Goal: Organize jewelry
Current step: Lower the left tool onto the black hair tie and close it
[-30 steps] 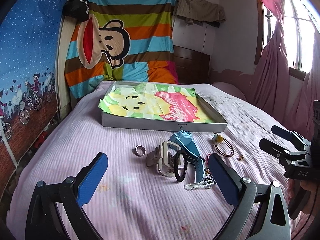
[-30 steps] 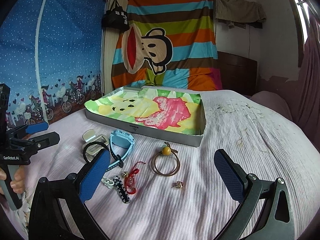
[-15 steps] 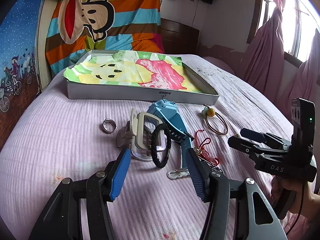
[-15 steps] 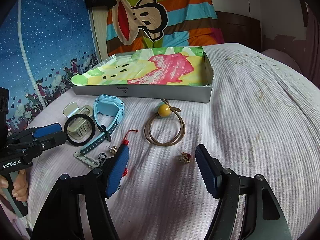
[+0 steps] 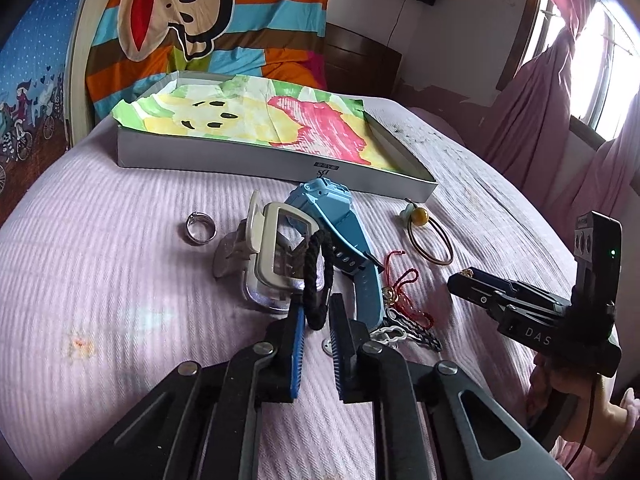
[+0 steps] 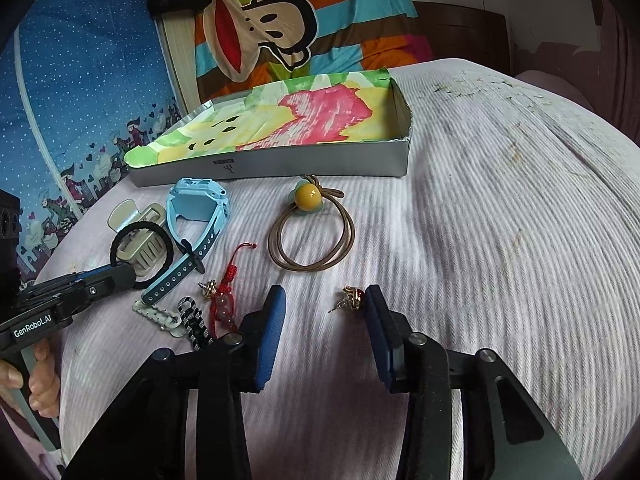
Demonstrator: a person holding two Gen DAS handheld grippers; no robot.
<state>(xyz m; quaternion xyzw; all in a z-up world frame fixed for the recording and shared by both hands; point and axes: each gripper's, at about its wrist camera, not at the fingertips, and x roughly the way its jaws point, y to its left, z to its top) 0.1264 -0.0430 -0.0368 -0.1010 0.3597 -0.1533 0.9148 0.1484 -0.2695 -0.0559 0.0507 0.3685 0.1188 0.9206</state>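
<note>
Left to right, all on the pink ribbed bed cover (image 5: 120,280).

Silver ring (image 5: 201,230) lies alone, left of the pile and apart from it. Next is the beige hair claw (image 5: 276,248), tipped up against the blue watch (image 5: 340,224). A black hair tie (image 5: 318,280) is draped over the claw.

Left tongs (image 5: 316,320): narrowed to a small gap, the near loop of the black hair tie sits between the blue pads (image 5: 298,332). Left pad looks to touch the tie; a sliver of daylight remains on the right side. Whether it is actually pinched, cannot tell. Tie is not lifted clear, its far end rests on the claw.

Right of the watch strap: red cord charm (image 5: 404,292), then a white chain clip (image 5: 390,334) and a black-and-white link strap (image 5: 424,338), tangled close together just beside the left tongs.

Further right, brown elastic loop with a yellow bead (image 6: 308,196), lying flat, near the front wall of the grey tray (image 6: 320,160). Tray sits behind everything, lined with coloured paper, no jewelry visible in it.

Gold-and-red earring (image 6: 352,298) lies apart from the pile, on bare cover.

Right tongs (image 6: 324,312): partly open, holding nothing. Earring sits between the pads, just off the right-hand pad; contact not clear.

A hand grips each tool handle at the frame edges.
</note>
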